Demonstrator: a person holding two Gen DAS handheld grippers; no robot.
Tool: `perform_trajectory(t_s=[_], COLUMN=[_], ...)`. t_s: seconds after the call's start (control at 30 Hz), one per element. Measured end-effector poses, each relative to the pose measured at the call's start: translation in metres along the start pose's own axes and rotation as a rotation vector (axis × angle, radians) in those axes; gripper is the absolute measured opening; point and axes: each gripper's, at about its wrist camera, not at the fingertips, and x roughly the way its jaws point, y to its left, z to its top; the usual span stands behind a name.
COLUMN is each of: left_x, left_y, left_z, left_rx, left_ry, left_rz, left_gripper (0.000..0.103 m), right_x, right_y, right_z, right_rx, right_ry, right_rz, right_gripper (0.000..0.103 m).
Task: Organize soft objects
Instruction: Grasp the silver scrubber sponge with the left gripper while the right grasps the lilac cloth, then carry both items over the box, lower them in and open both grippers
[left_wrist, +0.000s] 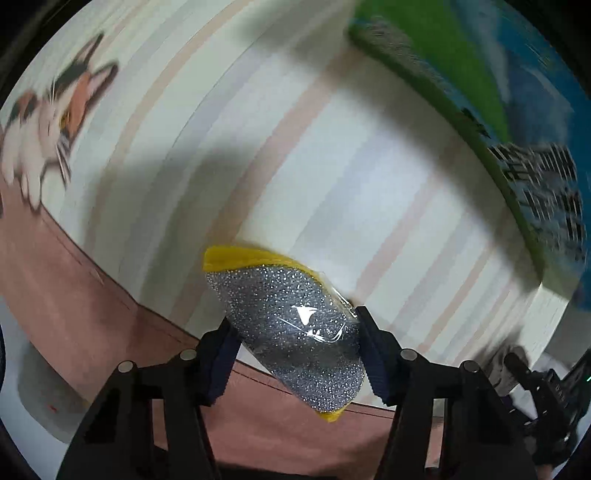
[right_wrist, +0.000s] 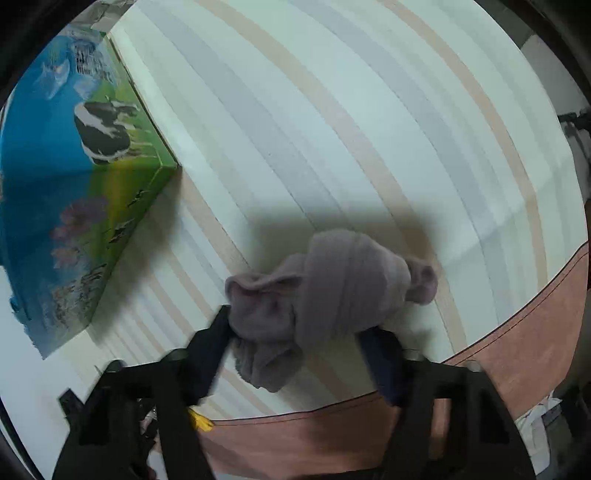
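My left gripper (left_wrist: 295, 343) clamped a plastic-wrapped silver-glitter, yellow-edged sponge (left_wrist: 291, 328) at lower centre | my right gripper (right_wrist: 299, 339) pinched a bundled grey-mauve sock (right_wrist: 325, 295) over striped cloth (right_wrist: 332, 129), lower centre

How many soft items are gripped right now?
2. A wrapped silver-and-yellow sponge between the left gripper pads; a grey rolled sock between the right gripper pads. Others may be out of view.
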Motion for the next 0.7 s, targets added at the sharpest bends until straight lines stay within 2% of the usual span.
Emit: perform_trajectory(t_s=[0.07,0.13,0.23,0.37,0.5,0.6,0.7], left_x=[-0.005,-0.012,-0.032,-0.074,-0.132,-0.172,-0.204], left_y=[-0.010,-0.021,-0.037,-0.054,-0.069,-0.087,-0.107], left_z=[-0.005,-0.012,-0.026,-0.048,-0.068,-0.050,-0.028], left_rx=[0.062,0.126,0.206,0.281,0.355,0.397,0.429], left_ry=[-0.038,-0.078,-0.139,-0.232,-0.331,-0.372,-0.396], left_rz=[0.048,0.087,0.101,0.077,0.017,-0.027,-0.055], left_gripper=[0.056,0.056,0.056,0.056,0.056,0.056,0.056], right_x=[0.000,-0.001,-0.006,-0.027,-0.063,-0.103,-0.137], right_y=[0.007,0.015,0.027,0.044,0.070,0.094,0.120], right_z=[-0.002,-0.006,-0.018,-0.038,-0.060,-0.079,-0.084], right_rx=[-0.060,-0.127,-0.238,-0.370,-0.499,-0.612,-0.678], right_ry=[-0.016,-0.027,-0.048,-0.099,-0.146,-0.191,-0.222], right_rz=[-0.047,-0.084,-0.134,-0.159,-0.139,-0.113,-0.086], right_gripper=[0.052,0.031,0.025,0.024,0.024,0.024,0.024])
